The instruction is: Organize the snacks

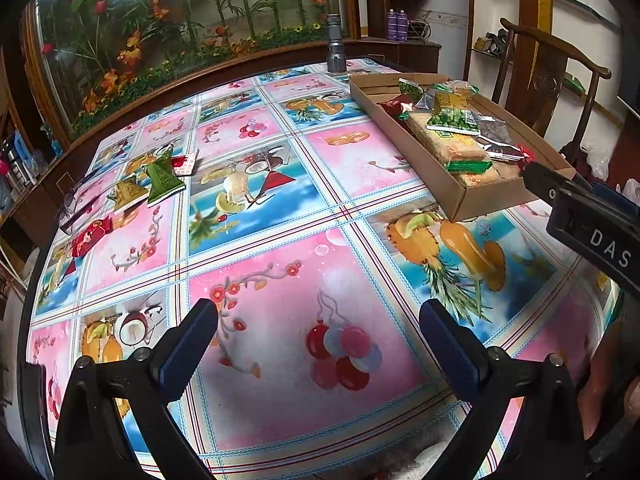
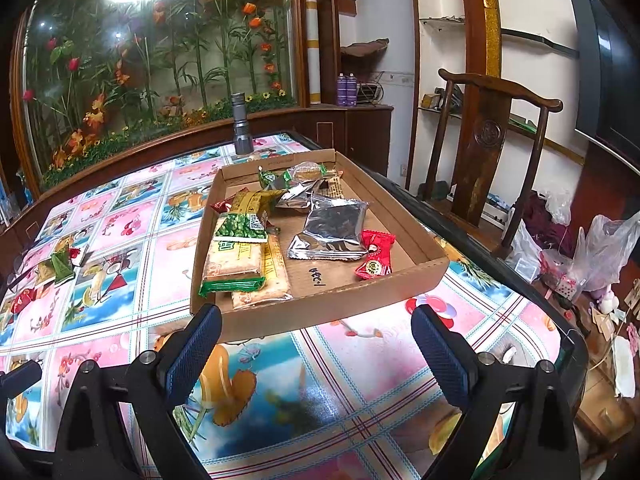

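1. Hovering over the tablecloth [image 1: 280, 208], the left gripper [image 1: 318, 328] has its fingers spread wide and empty.
2. Facing the cardboard tray [image 2: 328, 304], the right gripper [image 2: 316, 332] is likewise spread, gripping nothing.
3. Most snacks lie inside the tray, including a red packet [image 2: 374, 254] near its front wall.
4. Well left of the tray, a green packet [image 1: 162, 178] and other loose snacks lie on the cloth.

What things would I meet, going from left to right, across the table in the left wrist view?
Red snack packet → green snack packet → small red-and-white packet → grey flashlight → cardboard tray of snacks → right gripper.
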`<state>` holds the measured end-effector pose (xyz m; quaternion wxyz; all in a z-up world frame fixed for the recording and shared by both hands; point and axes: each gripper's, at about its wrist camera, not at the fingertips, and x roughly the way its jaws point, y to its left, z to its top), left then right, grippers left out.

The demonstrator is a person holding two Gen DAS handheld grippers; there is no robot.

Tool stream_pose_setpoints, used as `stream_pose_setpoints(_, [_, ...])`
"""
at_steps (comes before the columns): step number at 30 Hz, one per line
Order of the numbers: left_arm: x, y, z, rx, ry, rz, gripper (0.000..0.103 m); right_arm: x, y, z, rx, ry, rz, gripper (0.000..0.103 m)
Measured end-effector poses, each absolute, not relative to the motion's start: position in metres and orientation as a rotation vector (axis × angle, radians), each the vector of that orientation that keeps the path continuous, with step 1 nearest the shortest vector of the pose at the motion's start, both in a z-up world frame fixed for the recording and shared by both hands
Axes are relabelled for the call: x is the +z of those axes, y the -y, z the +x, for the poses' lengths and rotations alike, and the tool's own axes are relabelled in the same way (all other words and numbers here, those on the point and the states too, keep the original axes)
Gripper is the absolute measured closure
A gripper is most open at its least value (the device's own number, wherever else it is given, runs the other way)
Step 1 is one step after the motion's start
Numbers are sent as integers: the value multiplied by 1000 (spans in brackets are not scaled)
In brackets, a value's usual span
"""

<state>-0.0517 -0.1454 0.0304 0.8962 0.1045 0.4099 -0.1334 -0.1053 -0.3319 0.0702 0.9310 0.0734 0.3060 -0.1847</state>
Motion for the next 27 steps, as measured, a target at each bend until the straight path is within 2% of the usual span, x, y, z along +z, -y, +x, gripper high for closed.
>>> stream_pose_setpoints(27, [34, 144, -52, -271, -842, 221, 3, 72, 335, -105, -369, -635, 146, 6])
